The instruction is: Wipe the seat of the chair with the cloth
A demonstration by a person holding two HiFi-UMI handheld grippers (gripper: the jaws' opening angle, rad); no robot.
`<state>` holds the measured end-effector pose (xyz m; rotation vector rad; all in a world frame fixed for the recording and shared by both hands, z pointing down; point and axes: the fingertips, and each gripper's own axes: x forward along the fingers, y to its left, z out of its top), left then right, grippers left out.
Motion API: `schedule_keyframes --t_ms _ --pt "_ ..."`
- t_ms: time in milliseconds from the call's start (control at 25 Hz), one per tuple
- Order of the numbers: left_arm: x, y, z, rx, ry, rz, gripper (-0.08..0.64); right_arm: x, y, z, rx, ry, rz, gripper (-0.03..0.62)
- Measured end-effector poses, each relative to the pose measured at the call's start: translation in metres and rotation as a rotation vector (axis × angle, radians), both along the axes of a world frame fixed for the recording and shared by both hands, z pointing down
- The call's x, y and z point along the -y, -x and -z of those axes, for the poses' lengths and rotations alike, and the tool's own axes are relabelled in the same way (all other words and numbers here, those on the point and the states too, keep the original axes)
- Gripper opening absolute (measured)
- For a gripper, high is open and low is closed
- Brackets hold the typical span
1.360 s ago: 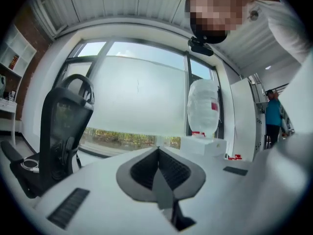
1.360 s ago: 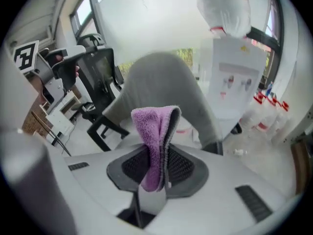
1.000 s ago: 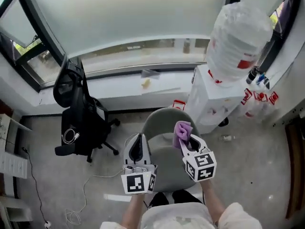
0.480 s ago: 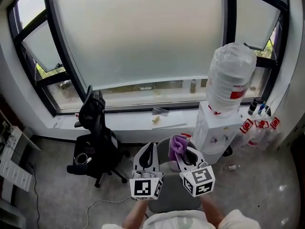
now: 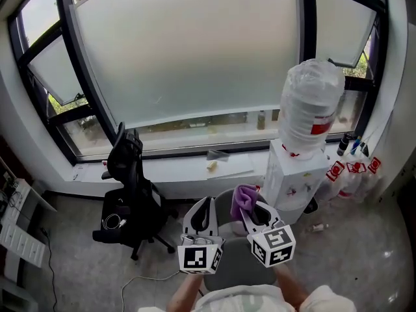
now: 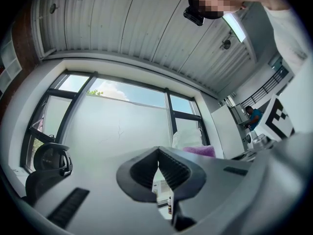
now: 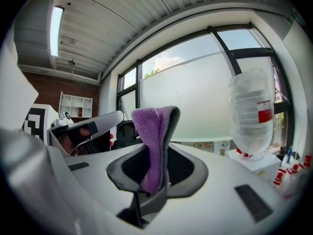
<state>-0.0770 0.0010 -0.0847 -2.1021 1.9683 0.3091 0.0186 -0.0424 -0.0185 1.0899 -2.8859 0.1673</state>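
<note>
The grey round chair seat (image 5: pixel 233 265) lies below and between my two grippers in the head view. My right gripper (image 5: pixel 252 208) is shut on a purple cloth (image 5: pixel 243 196), which stands folded above the jaws. In the right gripper view the cloth (image 7: pixel 154 141) fills the gap between the fingers of the right gripper (image 7: pixel 161 131), which points at the window. My left gripper (image 5: pixel 205 207) is beside it on the left, shut and empty. In the left gripper view the left gripper (image 6: pixel 158 151) has its jaws meeting at the tips, and the cloth (image 6: pixel 198 151) shows to the right.
A black office chair (image 5: pixel 130 200) stands on the left by the window sill. A white water dispenser (image 5: pixel 289 181) with a large bottle (image 5: pixel 312 109) stands close on the right. Small bottles (image 5: pixel 354 174) and a white cable (image 5: pixel 136 281) lie on the floor.
The head view has tilted up from the floor toward the window. Both grippers stay side by side over the seat, the cloth still held in the right one.
</note>
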Motion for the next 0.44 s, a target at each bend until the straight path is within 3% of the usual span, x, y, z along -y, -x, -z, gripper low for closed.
schedule_keyframes --t_ms 440 --pt "-0.001 -0.005 0.027 0.079 -0.058 -0.007 0.012 0.001 0.006 -0.002 -0.007 0.001 0.004 0.094"
